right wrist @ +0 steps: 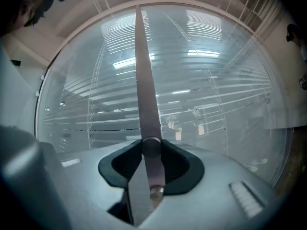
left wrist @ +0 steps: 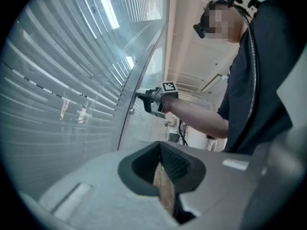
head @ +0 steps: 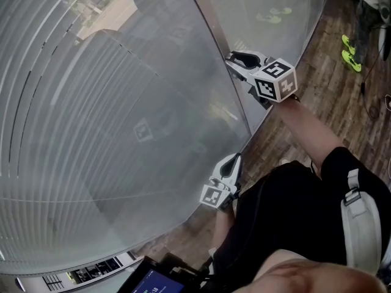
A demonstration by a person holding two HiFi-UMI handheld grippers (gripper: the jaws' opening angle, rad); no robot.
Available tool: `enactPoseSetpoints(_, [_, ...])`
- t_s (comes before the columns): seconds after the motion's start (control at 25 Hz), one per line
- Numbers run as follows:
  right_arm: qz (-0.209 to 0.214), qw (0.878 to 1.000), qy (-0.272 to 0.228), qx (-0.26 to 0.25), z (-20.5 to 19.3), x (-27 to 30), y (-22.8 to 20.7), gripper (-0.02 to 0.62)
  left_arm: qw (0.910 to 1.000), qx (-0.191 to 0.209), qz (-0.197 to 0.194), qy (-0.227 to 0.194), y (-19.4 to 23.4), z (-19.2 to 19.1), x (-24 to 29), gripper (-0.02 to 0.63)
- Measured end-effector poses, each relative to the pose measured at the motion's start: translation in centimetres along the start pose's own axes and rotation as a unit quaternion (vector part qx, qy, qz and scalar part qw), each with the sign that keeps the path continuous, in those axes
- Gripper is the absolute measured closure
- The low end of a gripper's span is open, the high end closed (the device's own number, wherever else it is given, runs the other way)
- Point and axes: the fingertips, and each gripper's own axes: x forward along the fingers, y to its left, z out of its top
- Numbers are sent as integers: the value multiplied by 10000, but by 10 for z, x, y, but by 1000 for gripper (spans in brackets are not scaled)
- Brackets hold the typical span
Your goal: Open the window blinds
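Observation:
The window blinds (head: 91, 102) are horizontal grey slats behind glass, filling the left of the head view. A grey vertical frame post (head: 211, 23) runs along their right side. My right gripper (head: 235, 58) is level at that post and shut on a metal control knob (right wrist: 151, 147) that sticks out from it. In the right gripper view the post (right wrist: 144, 80) rises straight above the knob, with slats (right wrist: 206, 90) behind. My left gripper (head: 233, 160) hangs lower near the glass with its jaws together and nothing between them (left wrist: 165, 176).
A wooden floor (head: 324, 96) lies to the right of the glass. Yellow-green shoes (head: 349, 50) and a cable lie on it at the far right. A dark screen device (head: 153, 282) sits at the bottom edge. The person's body fills the lower right.

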Motion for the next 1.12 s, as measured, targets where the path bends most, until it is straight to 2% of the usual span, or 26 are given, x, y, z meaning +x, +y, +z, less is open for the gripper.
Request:
enactPoseSetpoints(0.44, [264, 9996, -51, -1, 1, -3, 2, 456, 9999, 20, -108, -4, -8, -2, 14, 604])
enactPoseSetpoints(0.6, [291, 9985, -8, -464, -2, -7, 0, 415, 9999, 23, -100, 39, -8, -3, 17, 604])
enactPoseSetpoints(0.72, [275, 9932, 100, -1125, -7, -10, -1, 396, 9999, 20, -102, 73, -8, -4, 20, 604])
enactPoseSetpoints(0.88, [329, 9774, 144, -2082, 0, -17, 7, 370, 9998, 22, -160, 121, -10, -4, 28, 604])
enactPoseSetpoints(0.96, [317, 9645, 201, -2613, 0, -18, 11, 364, 9997, 17, -187, 134, -11, -4, 29, 604])
enactPoseSetpoints(1.12, [41, 9177, 381, -3954, 2, -21, 11, 362, 9996, 31, -229, 139, -10, -6, 31, 604])
